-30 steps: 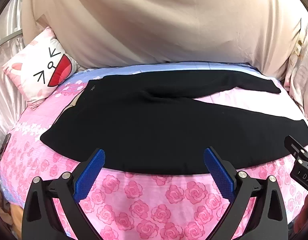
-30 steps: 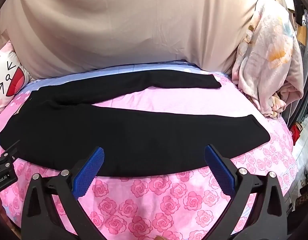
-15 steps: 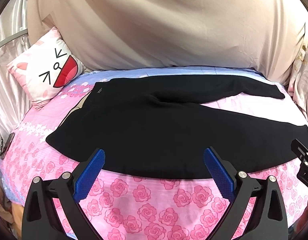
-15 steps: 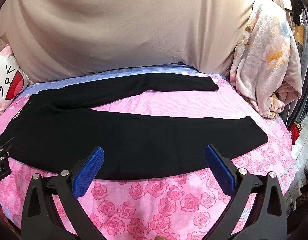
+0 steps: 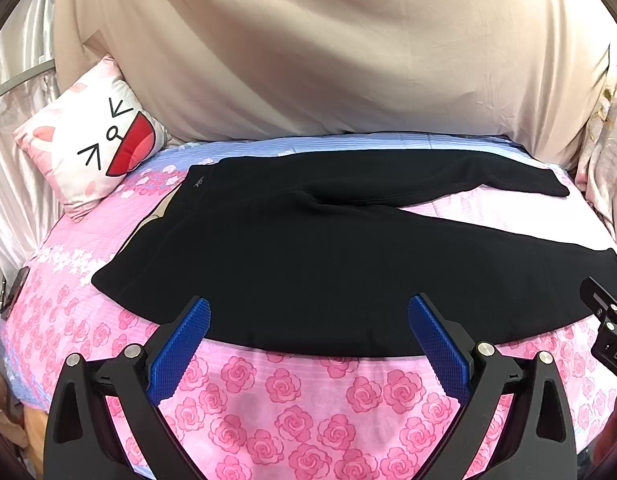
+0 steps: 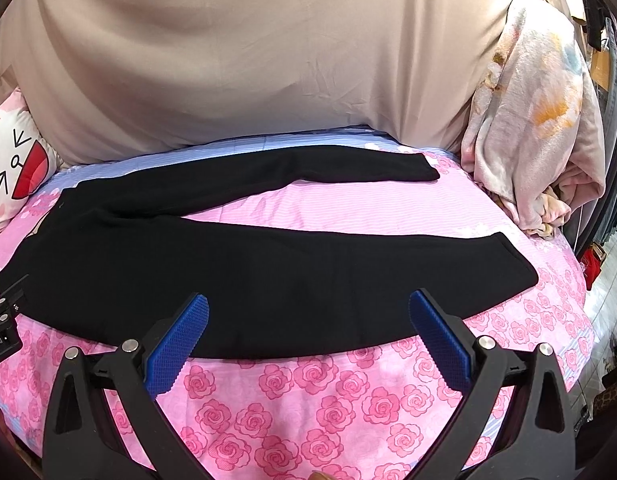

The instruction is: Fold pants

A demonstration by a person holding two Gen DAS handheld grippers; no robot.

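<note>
Black pants lie spread flat on a pink rose-print bed sheet, waistband at the left, both legs running right and splayed apart. In the right wrist view the pants show both leg ends, the far one near the wall and the near one at right. My left gripper hovers open above the near edge of the hip part, nothing between its blue pads. My right gripper stands open above the near leg's front edge, empty too. Each gripper's black body shows at the edge of the other's view.
A white and pink cartoon pillow leans at the back left. A beige curtain hangs behind the bed. A floral blanket is piled at the right. A dark phone-like object lies at the bed's left edge.
Both grippers have drawn back and risen slightly, so the pants sit a little lower and farther in both views. The pants have not moved; both grippers stay open.
</note>
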